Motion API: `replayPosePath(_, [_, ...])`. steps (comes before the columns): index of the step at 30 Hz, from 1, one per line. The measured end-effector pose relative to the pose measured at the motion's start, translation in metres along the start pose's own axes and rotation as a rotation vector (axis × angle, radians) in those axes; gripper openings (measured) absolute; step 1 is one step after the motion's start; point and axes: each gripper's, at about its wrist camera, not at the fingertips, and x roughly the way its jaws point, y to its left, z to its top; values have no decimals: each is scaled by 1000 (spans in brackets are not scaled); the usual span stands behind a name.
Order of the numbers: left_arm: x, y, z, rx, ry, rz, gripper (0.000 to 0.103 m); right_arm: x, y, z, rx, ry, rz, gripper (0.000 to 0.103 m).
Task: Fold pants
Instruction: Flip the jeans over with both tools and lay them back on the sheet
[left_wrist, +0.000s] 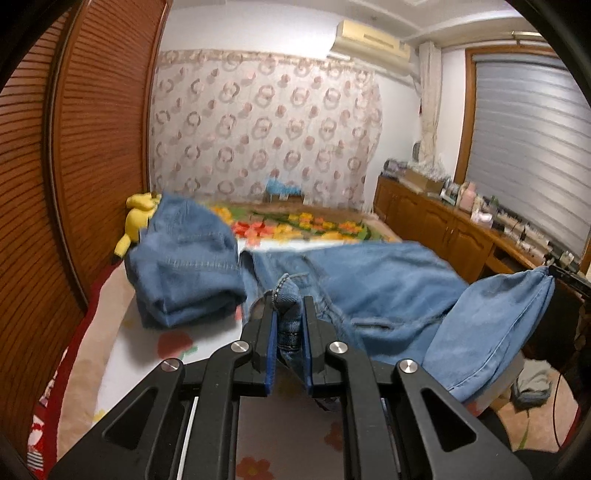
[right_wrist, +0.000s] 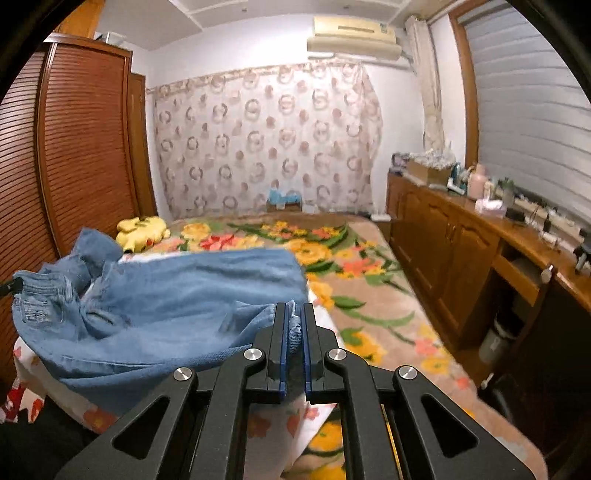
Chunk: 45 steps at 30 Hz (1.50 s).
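Two grippers: left gripper (left_wrist: 288, 314) and right gripper (right_wrist: 294, 325) each pinching a denim edge.
Pants (left_wrist: 369, 291): sagging between them, lying over the bed (right_wrist: 369, 295).
Handling: soft, heavyish, likely drooping; gripping thick seams seems safest.

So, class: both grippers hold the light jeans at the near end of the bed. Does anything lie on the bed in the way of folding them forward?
Yes. A second pair of folded jeans lies beside the light jeans, with a yellow plush toy behind. The floral blanket ahead looks bare. Left gripper and right gripper both pinch denim.
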Motion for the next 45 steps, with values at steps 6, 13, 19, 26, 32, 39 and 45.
replayPosePath(6, [-29,-13,33,26,-103,-23,12,-28,-4,15,-30,-86,-33,6])
replayPosePath(13, [-65,-7,55,-3,-208,-24,11,-61,2,33,-82,-185,-70,5])
replayPosePath(19, [-74,-5,64,6,-236,-24,11,-60,15,33,-125,-227,-81,5])
replayPosePath(26, [-22,-4,54,25,-129,-2,11,-7,13,26,-142,-154,-69,5])
replayPosePath(32, [24,-3,50,38,-61,26,11,40,7,27,-131,-79,-63,5])
replayPosePath(39, [67,0,63,42,-19,48,11,70,1,68,-129,-39,-69,5])
replayPosePath(45, [110,1,80,50,12,61,11,110,6,102,-149,-40,-84,5])
